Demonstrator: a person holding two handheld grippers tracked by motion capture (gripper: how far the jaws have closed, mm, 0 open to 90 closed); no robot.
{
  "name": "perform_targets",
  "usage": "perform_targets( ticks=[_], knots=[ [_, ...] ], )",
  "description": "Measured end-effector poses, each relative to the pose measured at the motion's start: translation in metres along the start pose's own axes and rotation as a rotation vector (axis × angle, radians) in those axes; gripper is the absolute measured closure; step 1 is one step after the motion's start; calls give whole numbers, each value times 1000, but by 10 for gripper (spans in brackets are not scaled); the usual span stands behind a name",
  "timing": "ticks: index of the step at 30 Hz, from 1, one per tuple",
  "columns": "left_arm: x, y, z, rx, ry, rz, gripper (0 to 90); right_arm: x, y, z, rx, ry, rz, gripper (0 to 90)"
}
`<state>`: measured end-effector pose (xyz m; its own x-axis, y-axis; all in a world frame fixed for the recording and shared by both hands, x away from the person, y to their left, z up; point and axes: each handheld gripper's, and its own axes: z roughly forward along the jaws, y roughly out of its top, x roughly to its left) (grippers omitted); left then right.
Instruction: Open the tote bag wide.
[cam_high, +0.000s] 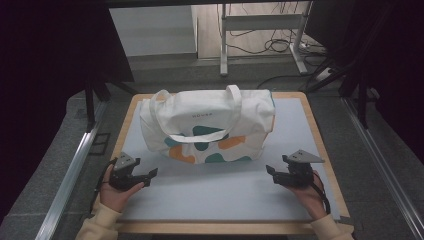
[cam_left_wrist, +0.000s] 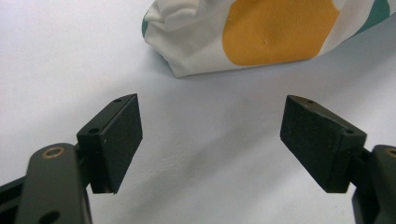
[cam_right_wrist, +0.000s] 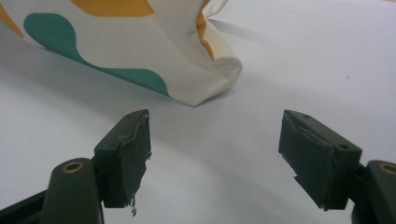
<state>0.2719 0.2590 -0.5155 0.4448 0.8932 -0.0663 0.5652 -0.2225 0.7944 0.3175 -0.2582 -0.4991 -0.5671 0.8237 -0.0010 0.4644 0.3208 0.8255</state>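
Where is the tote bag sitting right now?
In the high view the tote bag lies across the far middle of the table, beyond the left gripper and the right gripper, touching neither.

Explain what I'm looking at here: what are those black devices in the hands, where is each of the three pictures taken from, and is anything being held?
No robot arm is at work. A person holds a hand-held gripper with two black jaws in each hand: the left gripper and the right gripper.

The high view comes from a fixed camera above the person's side, looking down on the table. The other two pictures come from small cameras riding on the grippers, each looking along its own jaws: the left gripper and the right gripper.

On the table lies a white tote bag with orange and teal blobs and two handles. Each gripper view shows one lower corner of it, and.

Nothing is held. Both pairs of jaws stand wide open with only bare table between them, short of the bag.
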Motion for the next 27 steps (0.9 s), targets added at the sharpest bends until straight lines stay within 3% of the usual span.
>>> perform_targets(
  ticks=[3,14,27],
  knots=[
    [-2,3,-3,-2,22,20,212,1,4,-1,-4,6,8,255],
    [3,17,-11,-40,-18,-23,212,3,21,-5,-28,10,12,257],
    [5,44,-20,-62,-47,-16,232,-2,43,-10,-64,16,24,257]
  ],
)
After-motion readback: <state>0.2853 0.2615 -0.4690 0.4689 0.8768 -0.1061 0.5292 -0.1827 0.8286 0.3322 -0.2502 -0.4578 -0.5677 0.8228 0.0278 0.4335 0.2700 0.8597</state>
